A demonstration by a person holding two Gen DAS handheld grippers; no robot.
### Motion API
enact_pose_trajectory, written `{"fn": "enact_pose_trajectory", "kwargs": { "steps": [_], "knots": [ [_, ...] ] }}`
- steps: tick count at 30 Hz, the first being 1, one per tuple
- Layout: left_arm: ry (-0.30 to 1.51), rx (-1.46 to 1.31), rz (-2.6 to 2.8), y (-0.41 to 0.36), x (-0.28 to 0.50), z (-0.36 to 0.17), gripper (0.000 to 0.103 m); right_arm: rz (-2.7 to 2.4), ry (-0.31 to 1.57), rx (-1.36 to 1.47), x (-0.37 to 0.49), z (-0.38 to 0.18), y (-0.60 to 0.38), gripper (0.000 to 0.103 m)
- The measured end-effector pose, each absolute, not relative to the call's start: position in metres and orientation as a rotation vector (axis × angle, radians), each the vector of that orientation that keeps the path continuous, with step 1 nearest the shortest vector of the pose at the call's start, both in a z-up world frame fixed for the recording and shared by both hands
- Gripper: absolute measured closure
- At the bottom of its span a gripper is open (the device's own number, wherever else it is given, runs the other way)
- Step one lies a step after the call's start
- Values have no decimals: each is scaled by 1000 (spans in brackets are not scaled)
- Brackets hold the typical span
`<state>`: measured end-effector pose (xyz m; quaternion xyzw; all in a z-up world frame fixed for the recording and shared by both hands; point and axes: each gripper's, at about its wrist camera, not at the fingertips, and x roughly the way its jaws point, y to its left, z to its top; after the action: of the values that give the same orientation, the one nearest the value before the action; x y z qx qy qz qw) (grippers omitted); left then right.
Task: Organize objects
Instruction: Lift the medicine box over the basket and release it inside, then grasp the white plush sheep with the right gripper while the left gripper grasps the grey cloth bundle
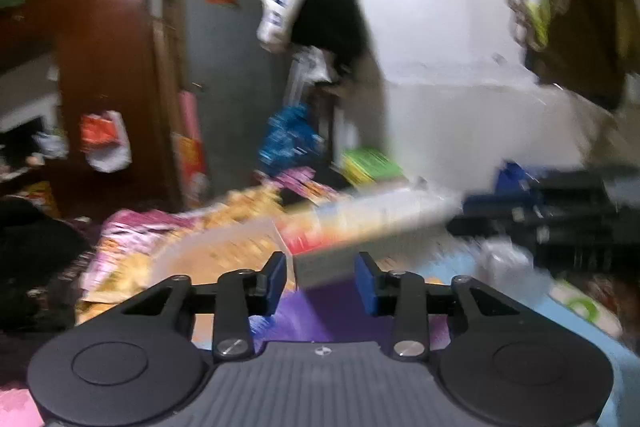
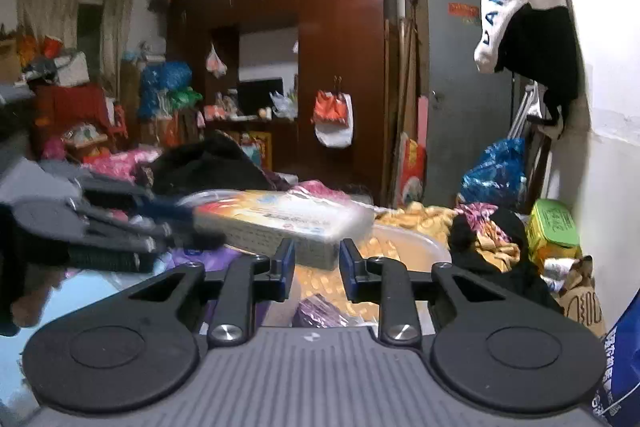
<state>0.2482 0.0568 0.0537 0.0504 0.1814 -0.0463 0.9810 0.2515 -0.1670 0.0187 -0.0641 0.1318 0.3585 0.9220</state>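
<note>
Right wrist only: left gripper (image 2: 192, 227) gripping box (image 2: 288, 223).

One flat box (image 2: 288, 223), one clear tub (image 2: 412, 251), one green container (image 2: 554, 227).

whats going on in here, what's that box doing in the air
A person is tidying a cluttered bedroom with two handheld grippers. The left gripper is carrying a flat boxed pack above a clear plastic tub on the bed, moving fast enough to blur. The right gripper waits just behind it, jaws open and empty.
</note>
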Motion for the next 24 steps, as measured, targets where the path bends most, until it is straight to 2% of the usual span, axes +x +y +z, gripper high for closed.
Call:
{"fn": "enact_pose_trajectory", "kwargs": {
  "steps": [1,2,3,4,7,10,16,19,24],
  "knots": [
    [351,96,-73,57,245,56,38,720,270,-130,248,18,-168,56],
    [338,100,-59,58,241,57,31,713,262,-119,245,17,-171,49],
    [324,111,-52,59,235,58,23,709,252,-106,241,18,-175,32],
    [318,114,-47,60,227,59,23,695,235,-89,232,18,-181,16],
    [328,75,-84,67,201,61,23,697,191,-33,214,19,-199,0],
    [308,48,-107,74,160,50,22,732,176,27,188,11,-215,0],
    [269,15,-106,95,85,12,21,745,324,77,150,-42,-213,0],
    [291,-14,-67,112,70,-4,21,786,418,170,137,-70,-204,0],
    [314,-88,-36,149,63,-27,21,831,397,131,123,-77,-177,0]
  ]
}}
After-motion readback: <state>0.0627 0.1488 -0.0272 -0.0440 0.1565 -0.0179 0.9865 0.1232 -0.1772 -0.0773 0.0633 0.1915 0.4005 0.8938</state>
